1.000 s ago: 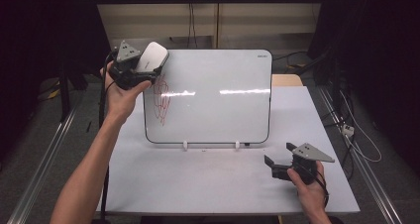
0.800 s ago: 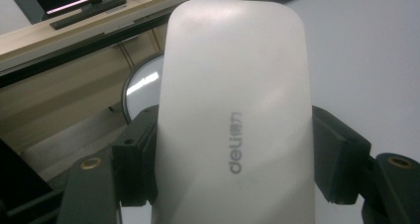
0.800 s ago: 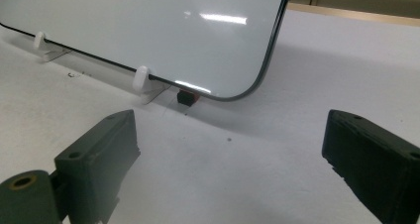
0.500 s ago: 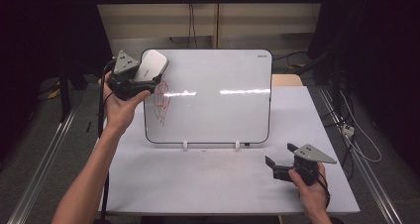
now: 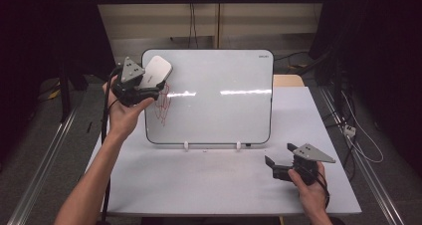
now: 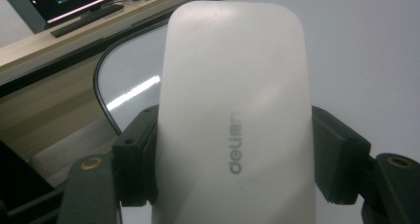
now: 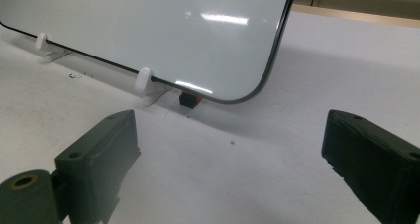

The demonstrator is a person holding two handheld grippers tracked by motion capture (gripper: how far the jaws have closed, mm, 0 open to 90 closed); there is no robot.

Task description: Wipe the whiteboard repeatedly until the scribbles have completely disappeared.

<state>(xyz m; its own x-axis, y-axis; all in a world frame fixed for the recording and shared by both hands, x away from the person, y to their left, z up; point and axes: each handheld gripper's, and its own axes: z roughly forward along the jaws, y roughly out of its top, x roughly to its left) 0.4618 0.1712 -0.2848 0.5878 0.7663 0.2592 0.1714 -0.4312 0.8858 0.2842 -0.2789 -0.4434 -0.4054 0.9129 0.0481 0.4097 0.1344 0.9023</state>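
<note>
We see the left gripper (image 5: pixel 149 80) clamped on the white eraser (image 5: pixel 157 70), apparently touching the whiteboard (image 5: pixel 219 105) near red scribbles (image 5: pixel 162 105). The right gripper (image 5: pixel 278 168) (jaws apart) rests on the table (image 5: pixel 199 185).

A whiteboard (image 5: pixel 219 95) stands propped on the white table (image 5: pixel 199 185). At its ten o'clock corner the left gripper (image 5: pixel 144 83) clamps a white eraser (image 5: pixel 157 70) just above red scribbles (image 5: pixel 162 105). At five o'clock the right gripper (image 5: pixel 278 168) rests on the table, jaws apart.
</note>
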